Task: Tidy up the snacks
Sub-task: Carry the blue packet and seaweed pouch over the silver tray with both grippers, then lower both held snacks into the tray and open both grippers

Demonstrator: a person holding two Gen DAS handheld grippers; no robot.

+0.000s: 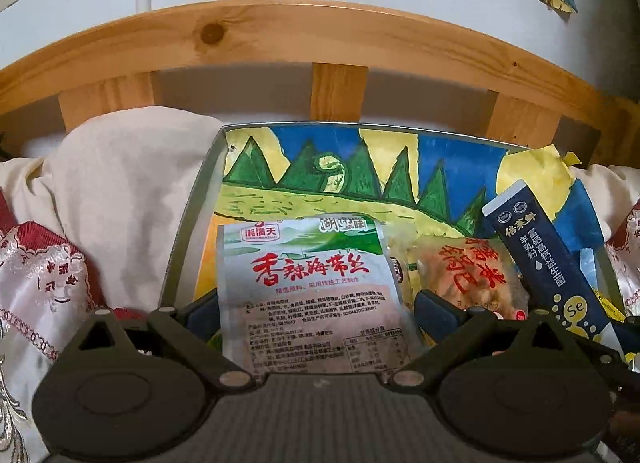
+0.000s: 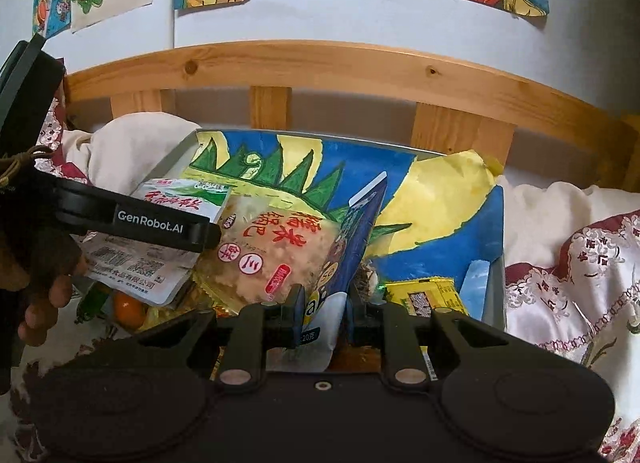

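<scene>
A grey tray (image 1: pixel 188 231) lined with a painted paper holds the snacks. My left gripper (image 1: pixel 316 315) is wide apart with the seaweed packet (image 1: pixel 308 283) lying between its fingers, jaws not closed on it. Beside it lies a rice-cracker packet (image 1: pixel 468 275) and a dark blue sachet (image 1: pixel 548 263). My right gripper (image 2: pixel 322 309) is shut on the dark blue sachet (image 2: pixel 356 239) and holds it tilted over the tray (image 2: pixel 494 295). The rice-cracker packet (image 2: pixel 272 255) and seaweed packet (image 2: pixel 136 263) lie left of it. The left gripper's finger (image 2: pixel 168 227) reaches over the seaweed packet.
A yellow packet (image 2: pixel 428 297) lies in the tray's right corner. An orange fruit (image 2: pixel 128 309) sits by the tray's near left. Cream pillows (image 1: pixel 120 191) and an embroidered red-white quilt (image 2: pixel 568 275) surround the tray. A wooden headboard (image 1: pixel 280 39) stands behind.
</scene>
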